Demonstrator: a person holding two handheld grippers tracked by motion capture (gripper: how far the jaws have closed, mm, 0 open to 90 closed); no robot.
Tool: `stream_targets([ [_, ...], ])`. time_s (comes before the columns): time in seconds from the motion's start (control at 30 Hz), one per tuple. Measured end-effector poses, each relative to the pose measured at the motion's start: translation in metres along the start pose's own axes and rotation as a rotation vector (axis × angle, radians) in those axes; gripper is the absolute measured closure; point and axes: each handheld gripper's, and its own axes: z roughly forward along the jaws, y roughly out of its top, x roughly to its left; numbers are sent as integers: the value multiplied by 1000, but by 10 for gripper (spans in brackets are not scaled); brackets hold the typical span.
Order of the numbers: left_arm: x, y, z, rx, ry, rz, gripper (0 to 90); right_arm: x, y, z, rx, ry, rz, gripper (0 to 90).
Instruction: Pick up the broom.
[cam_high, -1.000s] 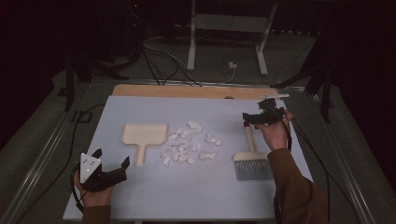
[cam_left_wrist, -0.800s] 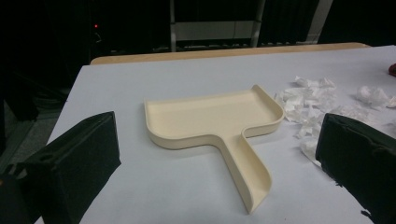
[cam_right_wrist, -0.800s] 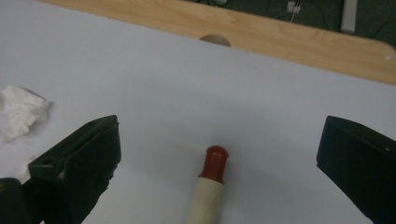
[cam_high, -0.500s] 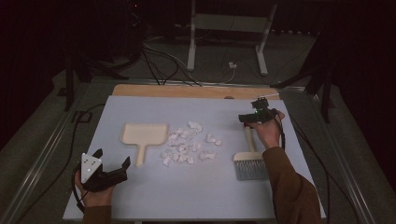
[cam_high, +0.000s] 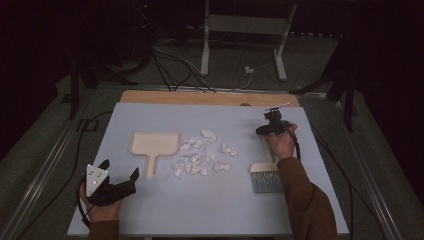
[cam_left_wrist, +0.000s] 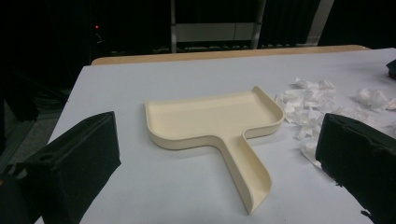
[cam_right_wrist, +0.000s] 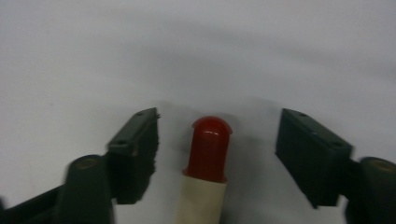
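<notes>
A cream dustpan (cam_high: 154, 146) (cam_left_wrist: 212, 119) lies on the pale blue table top, handle toward me. To its right sits a pile of crumpled white paper scraps (cam_high: 202, 153) (cam_left_wrist: 317, 100). A hand brush (cam_high: 265, 172) with grey bristles lies right of the scraps; its cream handle ends in a red tip (cam_right_wrist: 208, 147). My right gripper (cam_high: 270, 129) (cam_right_wrist: 217, 135) is open, jaws down on either side of that red tip without touching it. My left gripper (cam_high: 117, 176) (cam_left_wrist: 219, 163) is open at the near left, short of the dustpan's handle.
The table top (cam_high: 210, 210) has a wooden strip (cam_high: 200, 98) along its far edge. Cables (cam_high: 170, 60) and a metal stand (cam_high: 240, 45) are on the dark floor beyond. A cable (cam_high: 80, 150) runs down the left side.
My right gripper has moved left and down from the far right of the table onto the end of the brush handle. The left gripper has stayed in place.
</notes>
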Motion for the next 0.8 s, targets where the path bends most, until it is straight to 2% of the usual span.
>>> stream_targets([
  [0.1,0,0,0,-1,1,0,5,1,0,3,14,-2,4,374],
  [0.13,0,0,0,0,1,-1,5,2,-1,6,24,-10,6,488],
  [0.17,0,0,0,0,1,0,5,3,-1,7,29,-1,10,535],
  [0.37,0,0,0,-1,2,0,5,10,0,8,29,-29,25,698],
  [0.47,0,0,-1,0,2,3,5,15,0,8,31,-56,14,706],
  [0.63,0,0,-1,1,3,5,6,17,-1,7,20,-70,-13,711],
  [0.8,-3,0,-1,-2,-1,5,5,18,-2,-5,-26,-47,-23,713],
])
